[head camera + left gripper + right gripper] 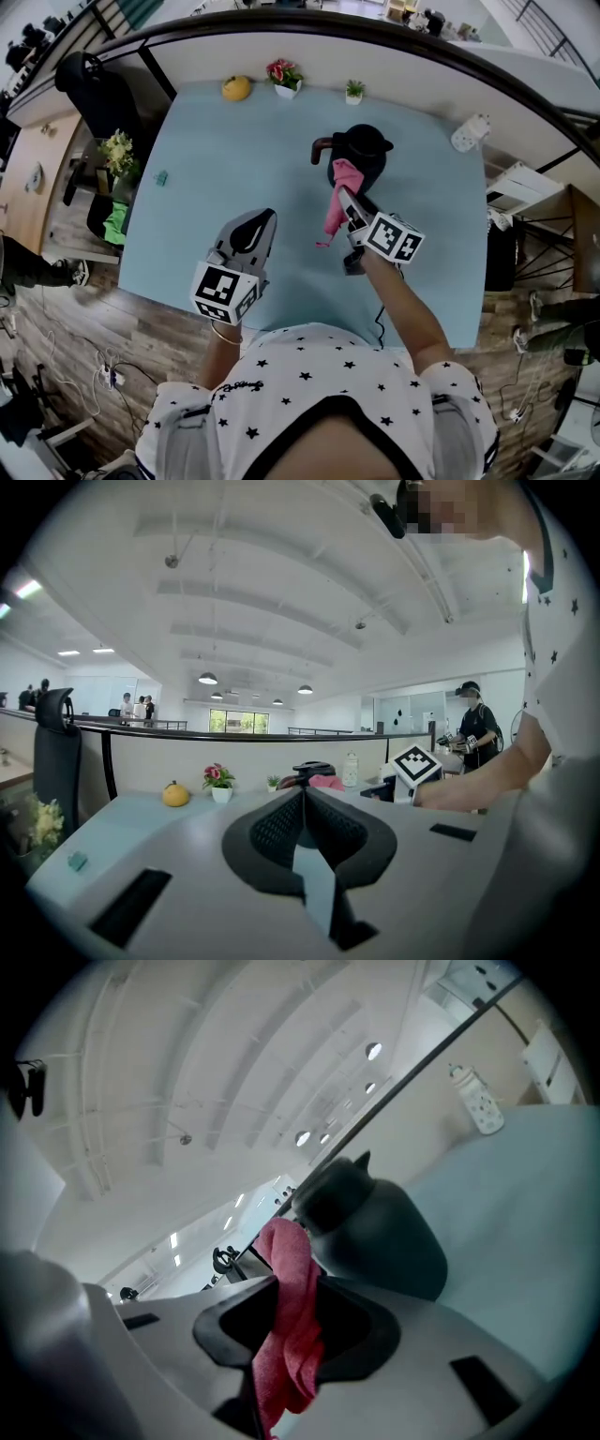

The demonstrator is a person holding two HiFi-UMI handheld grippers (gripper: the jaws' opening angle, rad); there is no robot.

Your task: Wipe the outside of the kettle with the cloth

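Observation:
A black kettle (359,150) stands on the pale blue table (234,187), its handle to the left; it fills the middle of the right gripper view (375,1227). My right gripper (343,199) is shut on a pink cloth (338,202), and the cloth's upper end lies against the kettle's near side. The rest of the cloth (291,1326) hangs down between the jaws. My left gripper (251,228) hovers shut over the table left of the kettle, holding nothing. In the left gripper view the kettle (309,772) and cloth (326,782) show small beyond the closed jaws.
Along the table's far edge sit a yellow fruit-like ornament (236,88), a small flower pot (284,78) and a tiny green plant (354,91). A white bottle (469,132) lies at the far right corner. A small teal item (161,177) rests near the left edge.

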